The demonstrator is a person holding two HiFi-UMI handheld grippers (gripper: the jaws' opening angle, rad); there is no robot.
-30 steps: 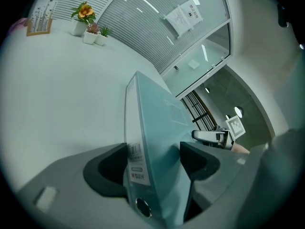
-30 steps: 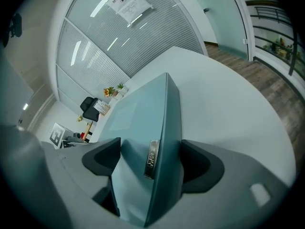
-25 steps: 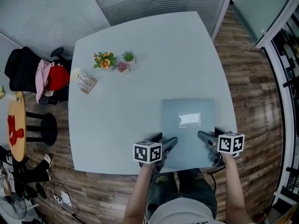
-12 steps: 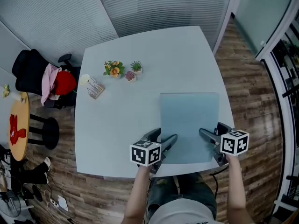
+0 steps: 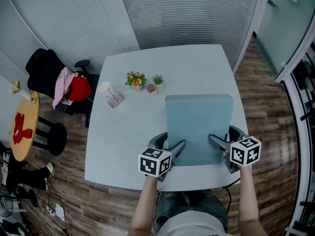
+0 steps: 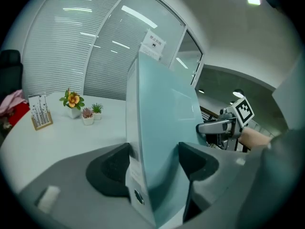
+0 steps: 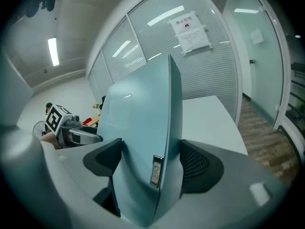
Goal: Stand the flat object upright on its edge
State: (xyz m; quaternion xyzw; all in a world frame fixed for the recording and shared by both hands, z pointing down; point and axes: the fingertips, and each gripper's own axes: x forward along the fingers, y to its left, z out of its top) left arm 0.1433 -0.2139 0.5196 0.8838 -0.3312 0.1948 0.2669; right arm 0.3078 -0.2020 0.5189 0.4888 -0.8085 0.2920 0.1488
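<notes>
You have the pale blue-green flat rectangular panel (image 5: 199, 127) pinched from both sides. The left gripper (image 5: 172, 146) has its fingers clamped across the panel's left edge, one finger on each face. The right gripper (image 5: 220, 140) grips the right edge the same way. Both gripper views show the panel (image 6: 162, 128) filling the gap between the fingers, low down near its bottom corners (image 7: 143, 142). The panel is tipped up steeply over the near part of the white square worktop (image 5: 133, 127), with its top edge raised. You can't tell from here whether the bottom edge rests on the surface.

The risks, as I judge them:
- The bottom edge sits close to the worktop's near rim. If it slides toward you, it could drop off.
- The faces look smooth and you hold them low, so the tall part above could pivot in your fingers.
- The edge is narrow footing. If you let go before the panel is truly vertical, it will likely fall flat.

Count: one panel, two grippers and one worktop. Well apart at the far left are three small potted plants (image 5: 142, 80) and one small card holder (image 5: 114, 97).
</notes>
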